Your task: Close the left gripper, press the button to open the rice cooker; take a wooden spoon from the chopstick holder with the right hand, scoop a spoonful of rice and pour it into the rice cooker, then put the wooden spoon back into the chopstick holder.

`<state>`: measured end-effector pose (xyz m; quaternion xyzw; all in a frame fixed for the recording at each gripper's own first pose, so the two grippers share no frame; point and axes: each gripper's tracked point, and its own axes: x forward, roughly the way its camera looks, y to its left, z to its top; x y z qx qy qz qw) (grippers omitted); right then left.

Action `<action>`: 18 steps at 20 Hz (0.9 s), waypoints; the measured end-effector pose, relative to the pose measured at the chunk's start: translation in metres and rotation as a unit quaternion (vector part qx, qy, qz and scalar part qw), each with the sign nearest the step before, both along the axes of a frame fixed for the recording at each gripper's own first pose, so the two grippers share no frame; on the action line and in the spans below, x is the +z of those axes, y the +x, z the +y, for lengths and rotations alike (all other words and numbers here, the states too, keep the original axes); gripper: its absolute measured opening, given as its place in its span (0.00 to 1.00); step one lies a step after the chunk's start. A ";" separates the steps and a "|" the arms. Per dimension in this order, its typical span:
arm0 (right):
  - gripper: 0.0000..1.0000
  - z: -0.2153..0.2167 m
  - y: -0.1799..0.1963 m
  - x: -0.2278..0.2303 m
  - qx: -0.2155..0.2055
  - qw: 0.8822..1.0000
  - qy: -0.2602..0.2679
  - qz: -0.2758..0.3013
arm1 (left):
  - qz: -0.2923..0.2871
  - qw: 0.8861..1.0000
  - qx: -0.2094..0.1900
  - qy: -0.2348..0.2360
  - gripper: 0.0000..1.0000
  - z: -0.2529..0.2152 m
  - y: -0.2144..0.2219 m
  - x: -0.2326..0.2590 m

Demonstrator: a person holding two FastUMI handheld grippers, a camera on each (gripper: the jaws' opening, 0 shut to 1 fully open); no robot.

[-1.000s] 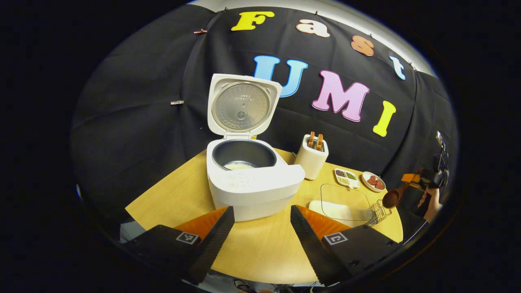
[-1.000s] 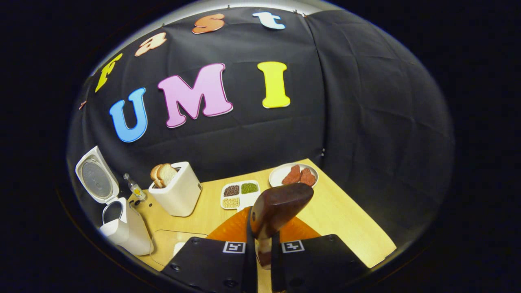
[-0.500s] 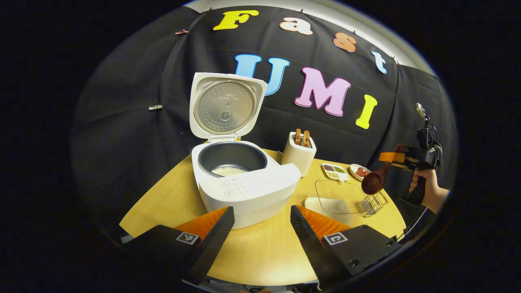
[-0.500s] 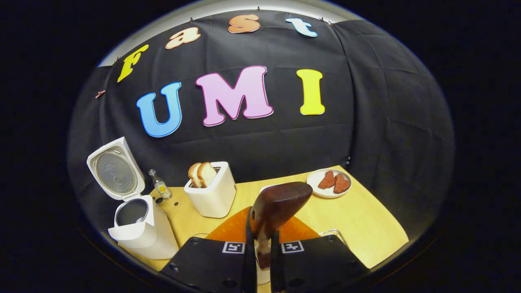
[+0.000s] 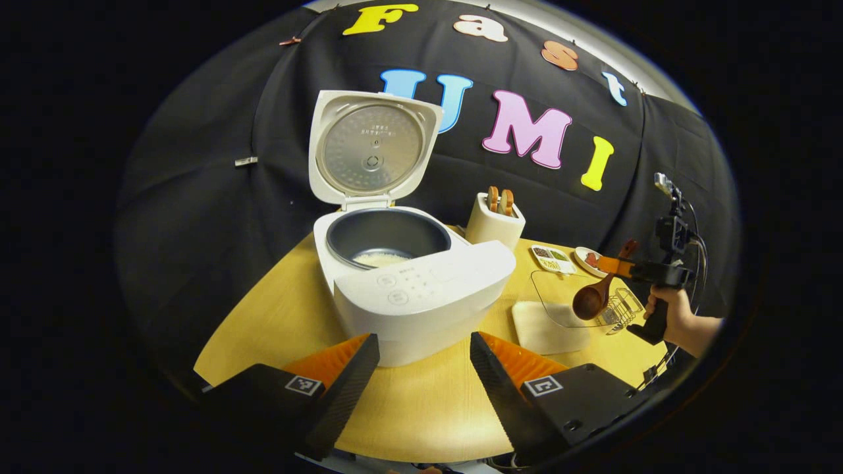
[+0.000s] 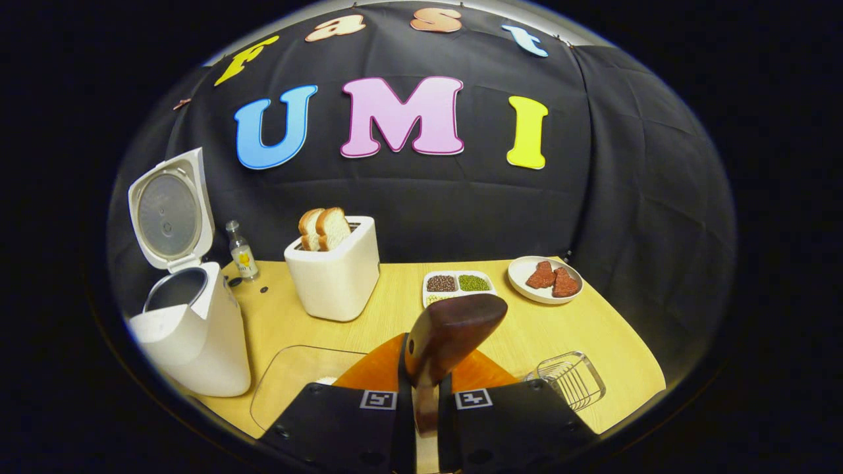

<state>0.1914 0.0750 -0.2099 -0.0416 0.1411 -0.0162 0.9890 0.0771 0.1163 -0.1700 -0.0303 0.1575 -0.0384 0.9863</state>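
The white rice cooker [image 5: 421, 296] stands open with its lid [image 5: 372, 151] upright, and a little rice lies in its dark pot [image 5: 385, 240]. My left gripper [image 5: 424, 341] hovers just in front of it, open and holding nothing. My right gripper [image 6: 425, 385] is shut on the handle of the wooden spoon [image 6: 454, 329], whose bowl points forward. In the left gripper view that right gripper [image 5: 624, 266], held by a hand, keeps the spoon [image 5: 591, 301] low over the right end of the clear rice container [image 5: 550, 326]. The wire chopstick holder [image 6: 571, 378] sits beside it.
A white toaster [image 6: 336, 280] with bread slices stands behind the container. A divided dish of beans [image 6: 456, 285] and a plate of red pieces [image 6: 545, 280] sit at the back right. A small bottle [image 6: 240, 250] stands by the cooker [image 6: 191, 342]. The wooden table [image 6: 593, 336] ends nearby.
My right gripper has carried the spoon lower and leftward, toward the clear container. My left gripper has drifted closer to the cooker and stays open.
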 end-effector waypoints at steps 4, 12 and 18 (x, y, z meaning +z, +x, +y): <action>0.17 0.009 0.000 -0.015 0.009 0.999 -0.042 -0.016 | 0.021 0.999 0.008 -0.027 0.96 0.004 -0.008 -0.018; 0.17 0.060 -0.020 -0.031 0.036 0.999 0.025 0.016 | 0.025 0.998 0.029 -0.042 0.96 0.020 -0.015 -0.020; 0.17 0.096 -0.033 -0.036 0.029 0.991 0.114 0.056 | 0.021 0.998 0.038 -0.054 0.96 0.025 -0.020 -0.016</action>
